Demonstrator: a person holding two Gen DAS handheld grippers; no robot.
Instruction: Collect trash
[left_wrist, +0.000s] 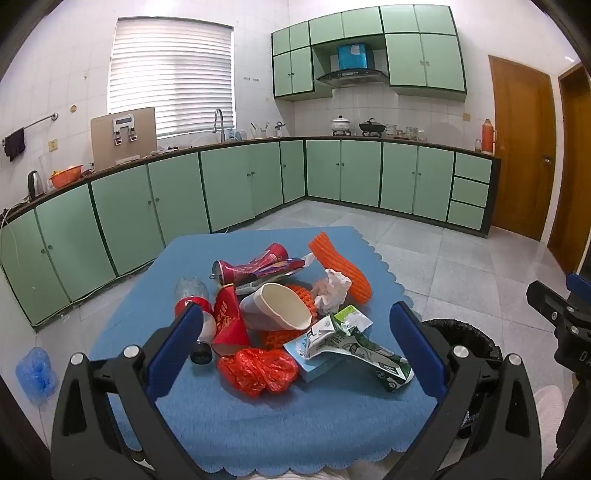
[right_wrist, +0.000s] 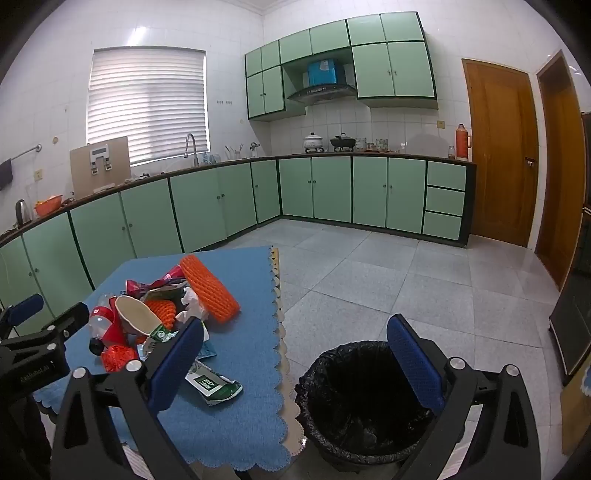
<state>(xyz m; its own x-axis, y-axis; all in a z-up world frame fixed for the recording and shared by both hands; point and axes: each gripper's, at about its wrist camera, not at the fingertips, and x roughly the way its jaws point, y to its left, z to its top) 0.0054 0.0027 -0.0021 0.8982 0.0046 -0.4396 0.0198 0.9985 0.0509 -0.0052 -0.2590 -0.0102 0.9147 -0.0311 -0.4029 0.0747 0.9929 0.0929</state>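
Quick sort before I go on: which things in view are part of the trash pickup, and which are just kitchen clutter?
Job: green milk carton, red plastic bag, white paper cup, orange foam net, crushed bottle, bin.

Lying about: kettle, orange thermos, pots.

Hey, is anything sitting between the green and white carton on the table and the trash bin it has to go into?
Nothing visible. The crumpled green and white carton lies at the near edge of the pile on the blue table mat, and the black-lined trash bin stands open on the floor beside the table edge. Both tools are open and empty.
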